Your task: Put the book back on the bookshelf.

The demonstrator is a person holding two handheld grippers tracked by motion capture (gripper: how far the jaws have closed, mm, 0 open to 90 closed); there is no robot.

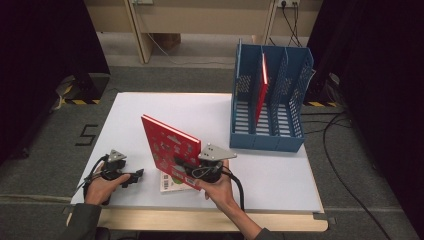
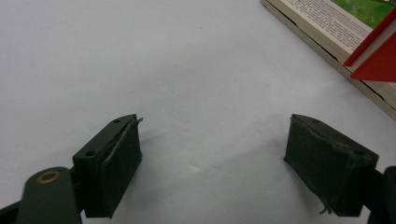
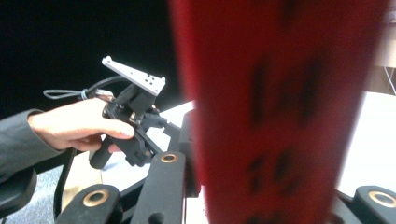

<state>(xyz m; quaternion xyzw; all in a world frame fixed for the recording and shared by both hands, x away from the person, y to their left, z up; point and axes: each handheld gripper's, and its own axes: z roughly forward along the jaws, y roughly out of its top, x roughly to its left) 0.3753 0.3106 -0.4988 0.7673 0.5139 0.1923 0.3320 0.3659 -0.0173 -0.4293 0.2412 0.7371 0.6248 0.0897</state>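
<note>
Red book (image 1: 167, 146) clamped upright in right gripper (image 1: 187, 166), left gripper (image 1: 136, 176) gaping, white table (image 1: 165, 107), grey floor (image 1: 45, 145).

Black tongs (image 1: 135, 176) with brass-ringed pivots, grey three-cornered plates (drilled), black cables, grey sleeves (image 3: 21, 140)

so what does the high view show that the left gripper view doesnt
High view alone: the blue file rack at the far side of the table with a red book standing in it, both hands, and the right tongs shut on the upright red book.

Left gripper view alone: the left tongs close up, jaws wide apart with nothing between, and the printed text on the flat book.

Both: the white table, the flat book and a red book corner.
</note>
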